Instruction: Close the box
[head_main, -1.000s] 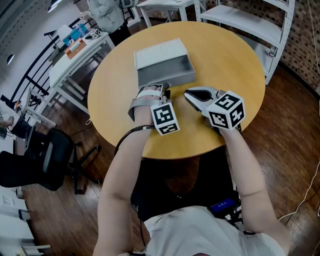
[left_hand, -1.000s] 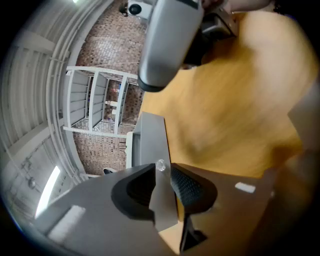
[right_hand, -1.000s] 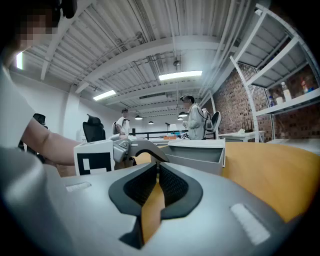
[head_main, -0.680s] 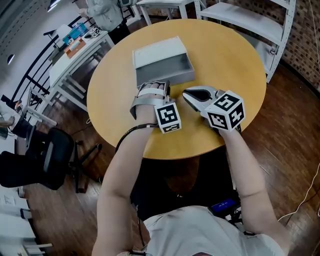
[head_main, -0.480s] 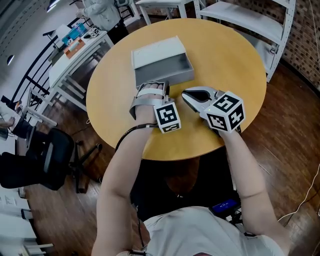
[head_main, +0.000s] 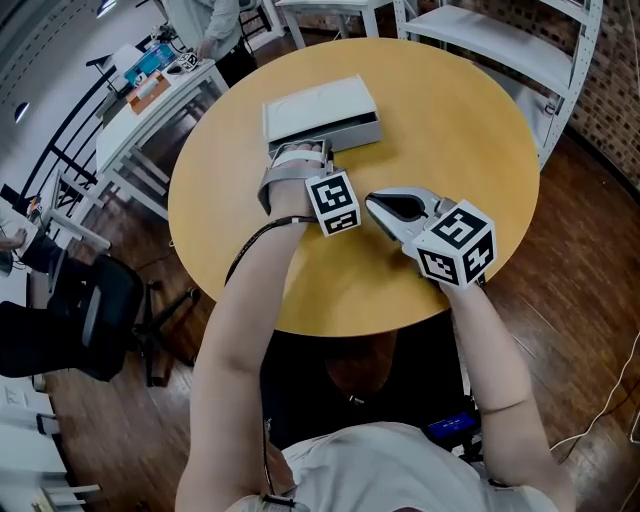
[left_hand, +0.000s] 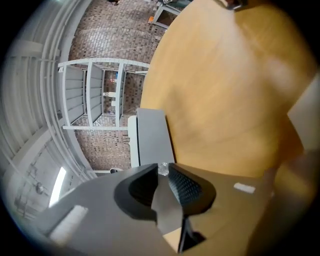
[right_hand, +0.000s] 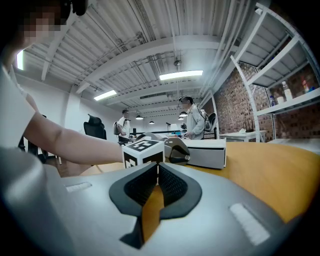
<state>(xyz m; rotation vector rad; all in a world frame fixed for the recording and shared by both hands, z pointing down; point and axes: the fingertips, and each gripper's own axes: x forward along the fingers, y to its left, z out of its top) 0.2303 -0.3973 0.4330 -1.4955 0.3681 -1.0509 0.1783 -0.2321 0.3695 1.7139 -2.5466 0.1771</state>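
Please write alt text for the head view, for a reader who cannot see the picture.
Seen from above, a white box lies closed on a round wooden table, with the left hand-held gripper at its near side. The right hand-held gripper rests on the table further right, apart from the box.

Round wooden table, dark plank floor — white shelving (brick wall behind).

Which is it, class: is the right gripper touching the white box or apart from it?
Apart. The head view shows bare table between the right gripper and the box.
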